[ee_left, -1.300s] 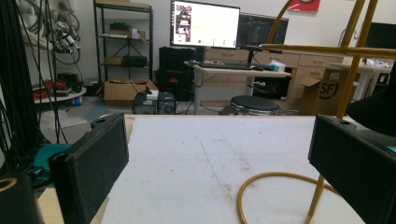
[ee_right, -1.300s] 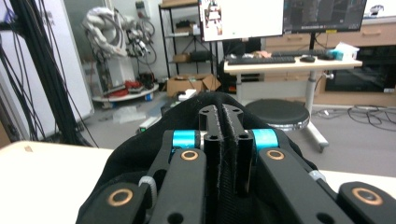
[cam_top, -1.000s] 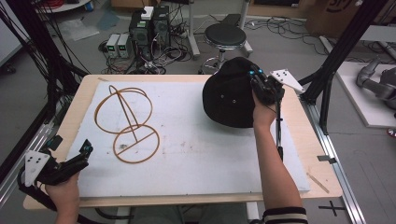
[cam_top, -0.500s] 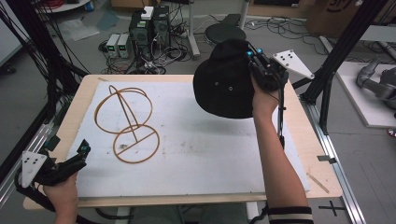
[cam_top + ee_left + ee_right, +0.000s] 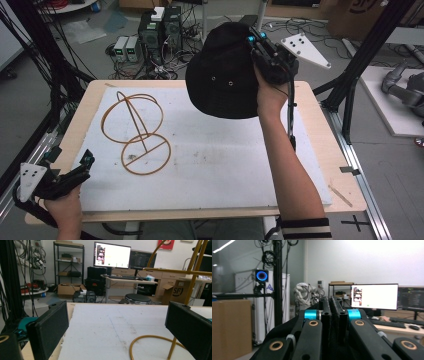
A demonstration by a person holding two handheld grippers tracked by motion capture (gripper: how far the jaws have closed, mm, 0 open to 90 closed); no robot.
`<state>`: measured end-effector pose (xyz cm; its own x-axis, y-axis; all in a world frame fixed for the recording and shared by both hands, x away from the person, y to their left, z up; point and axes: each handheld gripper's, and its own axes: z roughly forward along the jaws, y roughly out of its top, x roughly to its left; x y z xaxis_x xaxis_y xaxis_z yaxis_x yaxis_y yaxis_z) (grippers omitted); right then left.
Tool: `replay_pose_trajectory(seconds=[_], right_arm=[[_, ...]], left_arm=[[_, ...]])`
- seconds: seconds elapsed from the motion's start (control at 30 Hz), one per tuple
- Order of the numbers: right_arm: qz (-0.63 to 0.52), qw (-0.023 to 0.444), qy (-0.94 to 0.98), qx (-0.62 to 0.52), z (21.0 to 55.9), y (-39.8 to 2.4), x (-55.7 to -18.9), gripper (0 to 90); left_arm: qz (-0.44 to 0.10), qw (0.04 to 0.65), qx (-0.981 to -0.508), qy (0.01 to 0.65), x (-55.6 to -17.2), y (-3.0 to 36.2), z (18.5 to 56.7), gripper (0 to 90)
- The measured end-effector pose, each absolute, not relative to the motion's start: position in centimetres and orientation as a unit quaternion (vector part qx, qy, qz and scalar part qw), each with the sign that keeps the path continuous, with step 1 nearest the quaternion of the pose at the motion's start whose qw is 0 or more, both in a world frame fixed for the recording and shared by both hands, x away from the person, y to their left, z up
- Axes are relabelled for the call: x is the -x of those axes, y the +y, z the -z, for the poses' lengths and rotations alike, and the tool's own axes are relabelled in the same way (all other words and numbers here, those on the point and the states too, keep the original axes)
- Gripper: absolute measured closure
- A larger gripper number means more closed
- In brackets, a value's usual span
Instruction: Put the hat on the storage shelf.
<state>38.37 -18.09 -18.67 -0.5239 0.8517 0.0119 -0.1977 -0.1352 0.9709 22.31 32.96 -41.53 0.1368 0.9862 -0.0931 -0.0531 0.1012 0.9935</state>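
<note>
White foam mat (image 5: 215, 165) on lab table | black bucket hat (image 5: 222, 75) upper centre of high view, airborne, brim pinched in right gripper (image 5: 260, 42) | left gripper (image 5: 82, 165) lower left, jaws apart, idle | risk: thin brim grip may slip; swinging hat could topple wire hat stand (image 5: 135, 132).

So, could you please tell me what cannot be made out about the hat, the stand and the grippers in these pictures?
- High view: the black hat hides the table's far edge behind it; its inside faces away.
- Right gripper view: the right gripper has its jaws shut on dark fabric, but the hat's shape is cut off below.
- Left gripper view: the wire stand is cut off at the top and right edges.
- High view: the left gripper is too small to tell its jaw gap.
</note>
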Motion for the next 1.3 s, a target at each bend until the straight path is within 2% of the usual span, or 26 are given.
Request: replay_pose_trajectory(seconds=[0.27, 0.7, 0.93, 1.3], right_arm=[[-0.703, 0.370, 0.541, -0.276, 16.4, -14.8, -37.6, 87.8], [-0.739, 0.321, 0.548, -0.223, 13.9, -8.7, -35.9, 87.7], [-0.741, 0.293, 0.575, -0.186, 14.3, -4.8, -34.7, 87.4], [-0.721, 0.265, 0.617, -0.168, 16.3, -1.1, -34.4, 87.4]], left_arm=[[-0.457, 0.572, -0.488, 0.475, -22.2, 33.3, 41.5, 5.4], [-0.470, 0.581, -0.467, 0.472, -21.1, 34.3, 41.0, 5.4], [-0.478, 0.585, -0.457, 0.469, -20.5, 34.9, 40.6, 5.4], [-0.484, 0.590, -0.432, 0.480, -19.9, 36.0, 40.5, 5.4]])
